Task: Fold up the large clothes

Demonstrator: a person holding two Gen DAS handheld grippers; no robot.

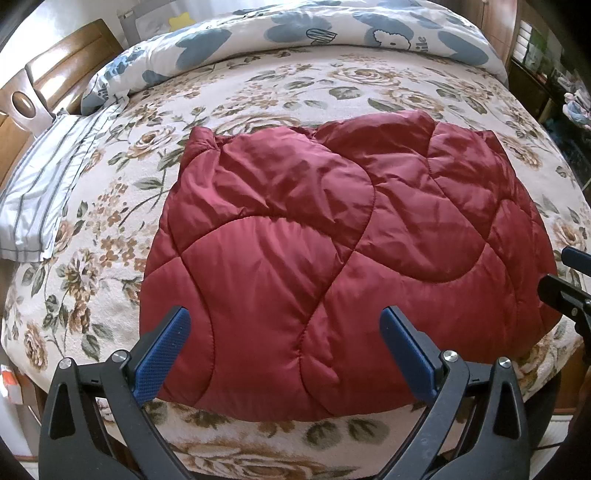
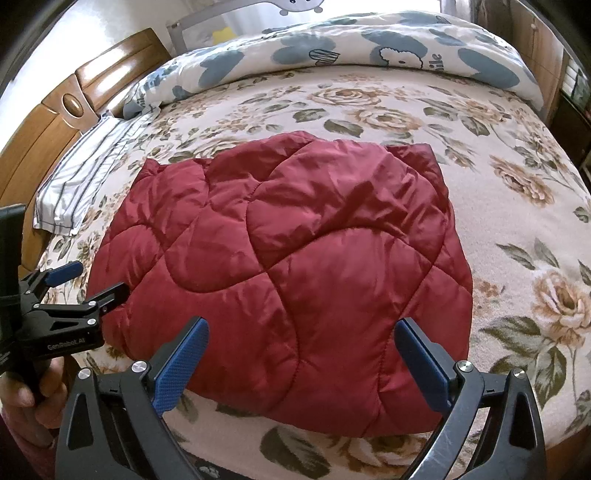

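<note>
A dark red quilted padded jacket (image 1: 332, 236) (image 2: 288, 258) lies folded into a rough rectangle on the floral bedspread (image 1: 258, 92) (image 2: 517, 258), near the bed's front edge. My left gripper (image 1: 286, 317) hovers open over the jacket's near edge, with nothing between its blue pads. My right gripper (image 2: 301, 328) is open too, above the jacket's near right part. In the right wrist view the left gripper (image 2: 90, 278) shows at the jacket's left edge, held by a hand (image 2: 26, 406). At the right border of the left wrist view, the right gripper (image 1: 565, 273) is partly visible.
A striped grey-and-white pillow (image 1: 40, 192) (image 2: 88, 181) lies at the left side. A rolled white duvet with blue flowers (image 1: 314, 33) (image 2: 351, 48) runs along the far side. A wooden headboard (image 1: 62, 62) (image 2: 74, 107) stands at the left.
</note>
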